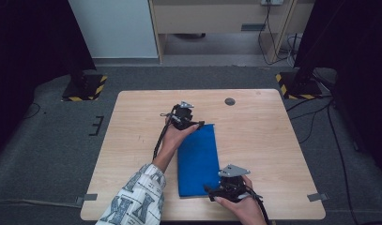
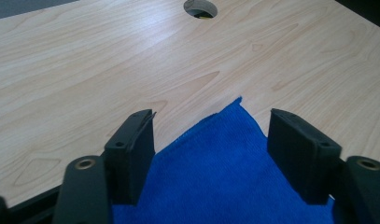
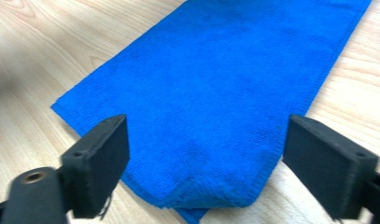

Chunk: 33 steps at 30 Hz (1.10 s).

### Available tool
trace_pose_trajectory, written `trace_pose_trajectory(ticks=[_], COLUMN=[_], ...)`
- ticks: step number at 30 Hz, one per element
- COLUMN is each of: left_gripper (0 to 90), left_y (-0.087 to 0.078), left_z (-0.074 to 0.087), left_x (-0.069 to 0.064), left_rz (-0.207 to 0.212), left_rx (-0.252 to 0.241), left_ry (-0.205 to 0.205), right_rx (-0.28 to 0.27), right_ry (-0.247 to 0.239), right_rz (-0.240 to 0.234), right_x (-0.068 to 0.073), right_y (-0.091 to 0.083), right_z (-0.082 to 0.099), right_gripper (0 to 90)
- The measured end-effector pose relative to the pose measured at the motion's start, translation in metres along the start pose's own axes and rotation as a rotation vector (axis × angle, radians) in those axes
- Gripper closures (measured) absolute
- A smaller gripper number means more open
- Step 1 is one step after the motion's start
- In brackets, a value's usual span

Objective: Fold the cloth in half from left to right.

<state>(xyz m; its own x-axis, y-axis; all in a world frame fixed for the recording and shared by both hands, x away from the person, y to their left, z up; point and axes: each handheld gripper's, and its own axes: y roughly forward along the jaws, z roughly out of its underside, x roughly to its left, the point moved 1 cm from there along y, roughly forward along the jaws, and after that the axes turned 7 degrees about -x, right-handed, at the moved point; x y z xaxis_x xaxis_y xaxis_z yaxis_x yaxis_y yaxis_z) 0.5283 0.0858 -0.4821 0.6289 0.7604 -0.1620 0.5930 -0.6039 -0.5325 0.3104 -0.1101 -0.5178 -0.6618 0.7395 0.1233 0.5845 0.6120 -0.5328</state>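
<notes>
High view: blue cloth (image 1: pixel 197 161) folded into a long strip, lying flat from table (image 1: pixel 132 122) centre toward near edge. Left gripper (image 1: pixel 194 124) at far corner, right gripper (image 1: pixel 211 191) at near corner, jaws spread wide, gripping nothing; likely just released. Bare wood all around for sliding.
</notes>
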Motion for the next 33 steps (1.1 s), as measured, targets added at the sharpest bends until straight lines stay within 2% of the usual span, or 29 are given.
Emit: trace_pose_trajectory(ticks=[3,5,10,14,17,26,30,33], left_gripper=[27.9,26.9,22.2,14.9,12.7,10.9,9.6,9.1], left_y=[-0.009,-0.013,-0.023,-0.029,-0.033,-0.042,-0.045,-0.047], left_z=[0.005,0.006,0.012,0.018,0.024,0.042,0.043,0.042], left_x=[0.002,0.004,0.01,0.011,0.012,0.012,0.013,0.012], left_rz=[-0.012,-0.02,-0.03,-0.037,-0.035,-0.053,-0.056,-0.049], left_rx=[0.001,0.004,0.003,-0.004,-0.005,0.038,0.037,0.033], left_ry=[0.012,0.019,0.003,0.004,0.01,0.02,0.017,0.033], right_rx=[-0.003,-0.004,-0.013,-0.022,-0.025,-0.017,-0.024,-0.022], right_ry=[0.012,0.002,-0.001,-0.002,-0.007,-0.018,-0.013,-0.028], right_rz=[-0.004,-0.009,-0.013,-0.019,-0.018,-0.01,0.003,0.009], right_x=[-0.003,-0.006,-0.015,-0.022,-0.028,-0.044,-0.054,-0.061], right_y=[0.001,0.002,0.007,0.011,0.013,0.027,0.031,0.034], right_z=[-0.001,-0.001,-0.003,-0.007,-0.012,-0.025,-0.037,-0.045], right_gripper=[10.0,8.8,7.7,8.7,8.9,9.5,10.8,11.5])
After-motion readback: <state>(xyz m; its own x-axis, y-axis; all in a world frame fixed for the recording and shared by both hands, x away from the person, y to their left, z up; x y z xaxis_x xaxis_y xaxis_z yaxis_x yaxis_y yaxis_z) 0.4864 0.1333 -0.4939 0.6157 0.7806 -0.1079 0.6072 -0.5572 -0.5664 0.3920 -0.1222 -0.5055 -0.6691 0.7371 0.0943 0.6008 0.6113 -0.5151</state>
